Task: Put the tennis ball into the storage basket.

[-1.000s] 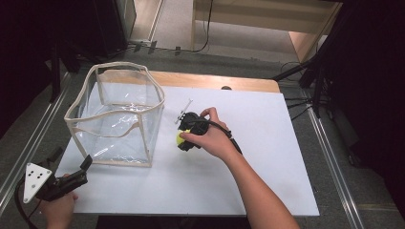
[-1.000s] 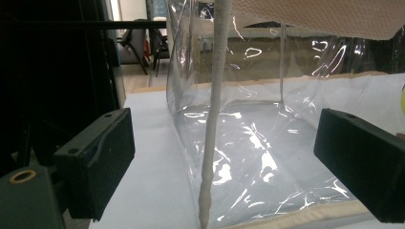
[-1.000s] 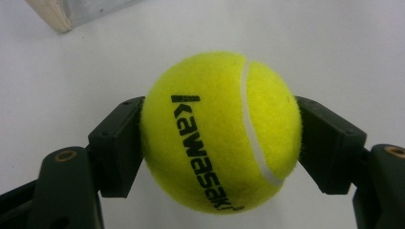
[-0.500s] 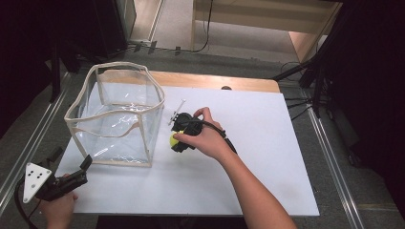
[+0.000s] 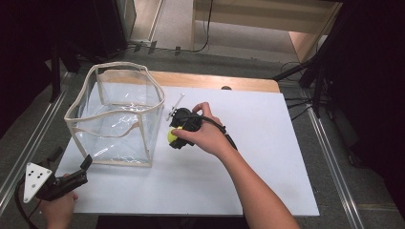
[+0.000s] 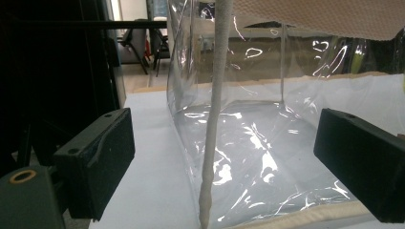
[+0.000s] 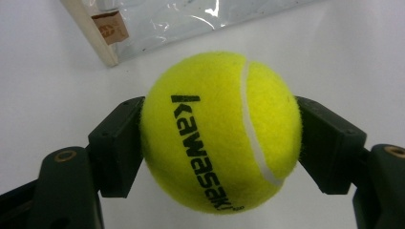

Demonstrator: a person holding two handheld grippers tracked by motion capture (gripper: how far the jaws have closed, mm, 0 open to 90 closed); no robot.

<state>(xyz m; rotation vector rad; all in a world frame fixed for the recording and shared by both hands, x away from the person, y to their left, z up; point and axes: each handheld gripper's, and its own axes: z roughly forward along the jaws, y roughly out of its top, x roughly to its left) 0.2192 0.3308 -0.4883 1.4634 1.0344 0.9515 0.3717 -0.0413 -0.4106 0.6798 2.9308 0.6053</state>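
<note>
The right gripper (image 7: 220, 143) has its two black jaws clamped on either side of a yellow tennis ball (image 7: 219, 131), one pad against each flank, the printed lettering facing the camera. In the high view the ball (image 5: 171, 136) sits just beside the near right corner of the clear bag (image 5: 117, 114), low over the white sheet (image 5: 267, 143), with the person's right hand (image 5: 203, 136) wrapped over the tool. The left gripper (image 6: 224, 157) has its jaws spread wide with nothing between them; it faces the bag's near left corner seam (image 6: 210, 143), close to the bag but not touching it, and in the high view it (image 5: 81, 172) lies off the bag's front left corner.

The work in hand looks like carrying the ball into the bag. To do it well, the grip should stay across the ball's widest part, since felt on a round body can roll out of a shallow pinch. The ball must rise well above the bag's cream rim (image 5: 114, 67) before moving over the opening, because the soft wall would fold if struck. The free gripper could steady the bag's corner first.
</note>
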